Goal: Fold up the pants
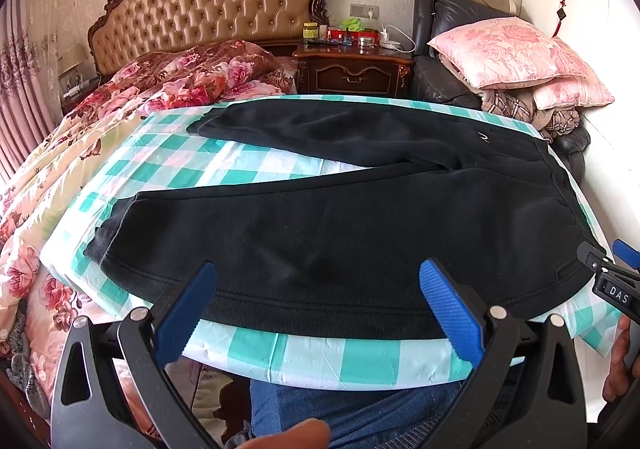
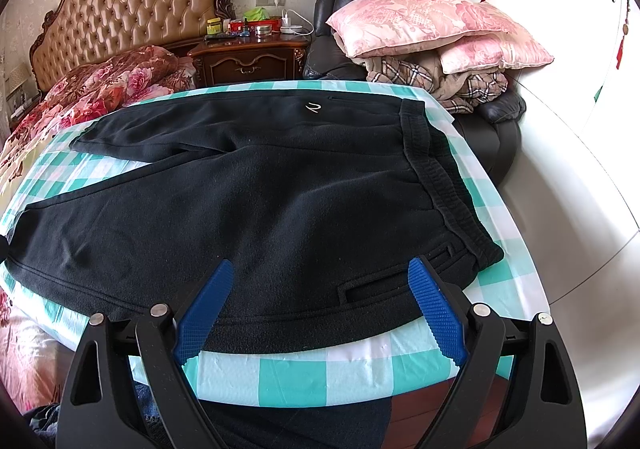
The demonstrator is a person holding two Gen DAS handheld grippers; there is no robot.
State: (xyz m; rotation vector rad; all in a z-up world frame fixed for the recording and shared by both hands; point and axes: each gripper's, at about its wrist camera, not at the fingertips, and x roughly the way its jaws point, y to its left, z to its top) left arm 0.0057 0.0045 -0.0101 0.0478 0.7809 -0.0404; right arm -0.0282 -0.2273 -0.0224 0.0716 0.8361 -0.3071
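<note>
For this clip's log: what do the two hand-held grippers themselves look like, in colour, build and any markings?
Both match. The left hand-held gripper and the right hand-held gripper each have two black plastic arms with triangular cut-outs and silver pivot pins, tipped with blue ribbed pads. In the left wrist view the right unit's side shows white "DAS" lettering. No cables are visible. Bare fingers hold it.

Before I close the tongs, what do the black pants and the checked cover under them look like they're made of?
Black pants: probably fleece or brushed knit; matte, slightly fuzzy surface with soft folds, and a ribbed waistband that looks elasticated. Checked cover: thin, smooth woven sheet by its look, possibly cotton; it shows small wrinkles at the near edge and no sheen. Both the left tongs and right tongs are open.
</note>
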